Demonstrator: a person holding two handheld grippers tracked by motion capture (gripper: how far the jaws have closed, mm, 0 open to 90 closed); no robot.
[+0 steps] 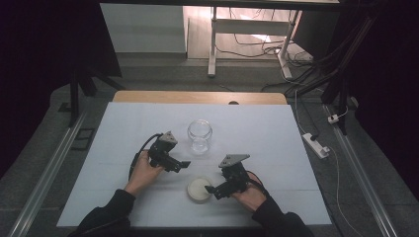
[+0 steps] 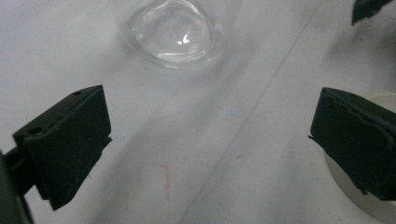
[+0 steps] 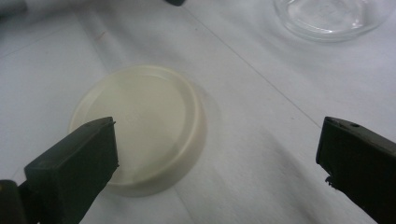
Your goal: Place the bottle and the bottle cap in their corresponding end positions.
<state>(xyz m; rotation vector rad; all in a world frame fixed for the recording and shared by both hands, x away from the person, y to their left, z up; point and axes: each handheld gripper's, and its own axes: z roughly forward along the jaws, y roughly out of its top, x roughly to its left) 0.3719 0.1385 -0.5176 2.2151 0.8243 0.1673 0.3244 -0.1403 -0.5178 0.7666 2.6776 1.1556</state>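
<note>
A clear glass jar (image 1: pixel 199 136) stands upright and lidless near the middle of the white table; its base shows in the left gripper view (image 2: pixel 172 32) and in the right gripper view (image 3: pixel 334 16). A cream round lid (image 1: pixel 198 189) lies flat near the front edge, large in the right gripper view (image 3: pixel 142 126) and partly behind the right-hand jaw in the left gripper view (image 2: pixel 345 186). My left gripper (image 1: pixel 182 165) is open, left of the lid and below the jar. My right gripper (image 1: pixel 212 191) is open just right of the lid, its left jaw over the lid's rim.
The white table cover (image 1: pixel 123 128) lies over a wooden tabletop (image 1: pixel 197 97). A power strip (image 1: pixel 316 144) and cables lie on the floor at the right. A white desk frame (image 1: pixel 213 44) stands beyond the table.
</note>
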